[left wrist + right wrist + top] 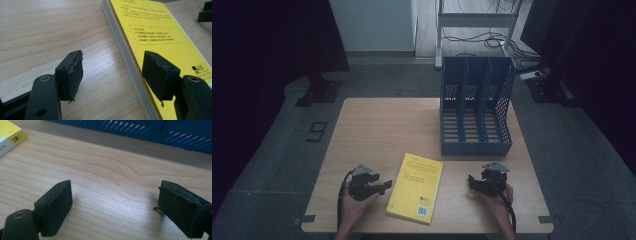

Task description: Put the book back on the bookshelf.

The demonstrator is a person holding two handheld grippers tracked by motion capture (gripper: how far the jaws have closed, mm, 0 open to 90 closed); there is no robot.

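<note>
A yellow book lies flat on the wooden table, near the front edge between the two hands. My left gripper sits just left of it, open; in the left gripper view its jaws stand astride the book's left edge of stacked pages, one over bare wood, one over the cover, with no pad pressing. My right gripper rests right of the book, open above bare wood, nothing between its jaws. A blue three-slot file holder stands behind, at the right of the table.
The file holder's perforated blue base runs across the top of the right gripper view. A corner of the book shows at its upper left. Floor cables and a white frame lie beyond the table.
</note>
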